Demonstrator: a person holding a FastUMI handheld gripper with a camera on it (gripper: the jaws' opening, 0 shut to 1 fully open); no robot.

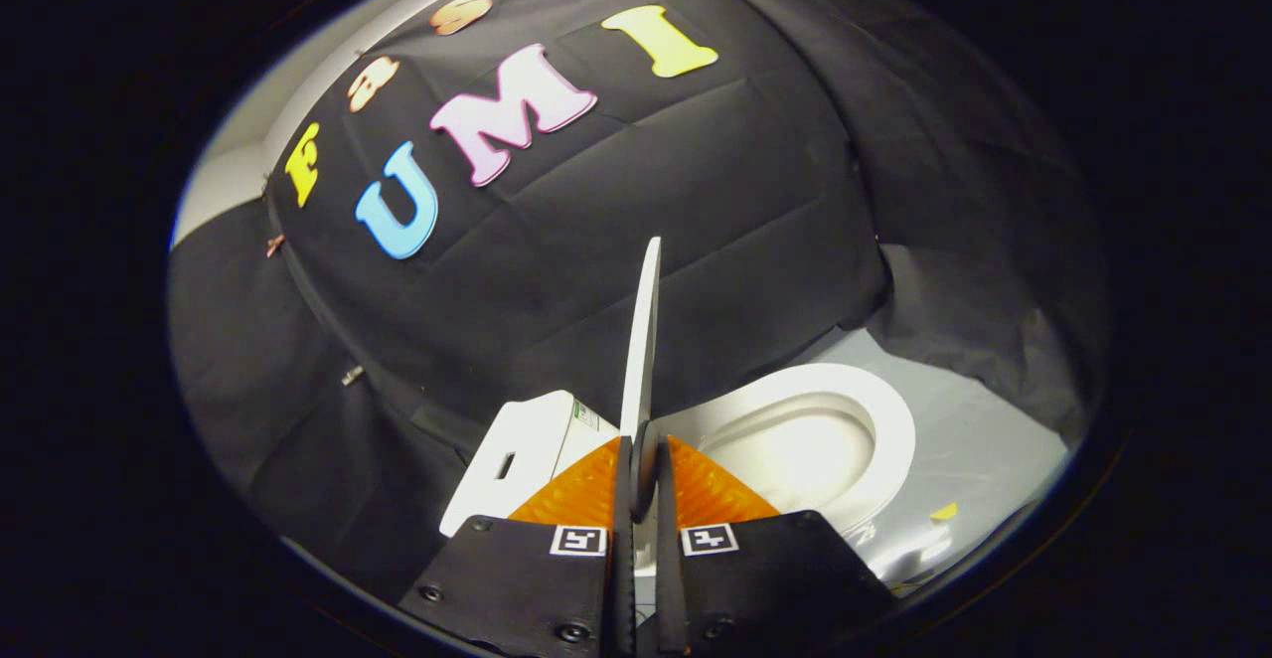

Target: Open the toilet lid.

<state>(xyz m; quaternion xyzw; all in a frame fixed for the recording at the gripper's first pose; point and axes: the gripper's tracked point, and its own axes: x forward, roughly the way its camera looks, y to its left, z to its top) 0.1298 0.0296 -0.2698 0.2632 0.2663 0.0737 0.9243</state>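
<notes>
Nearest, the gripper (644, 484) has its two fingers clenched on the lower edge of the thin, flat white plastic toilet lid (644, 340), one finger pressing each face. The lid is seen edge-on, a narrow blade rising from between the fingers toward twelve o'clock, tilted a touch to one o'clock. Its long axis therefore runs straight ahead and up from the tool, so the lid looks raised well off the bowl and close to upright. Just beyond the fingers at about two o'clock lies the white oval ceramic toilet bowl with its seat ring (884, 429), open to view and apart from the lid. At ten o'clock from the fingers sits the white boxy cistern (517, 449), with a small dark slot on its top. My judgement: the hinge lies between bowl and cistern, so the remaining move is to swing the lid on toward the cistern side before letting go. Farther off, pale grey floor (994, 449) spreads past the bowl, and black quilted cloth (696, 201) walls the booth behind everything.
</notes>
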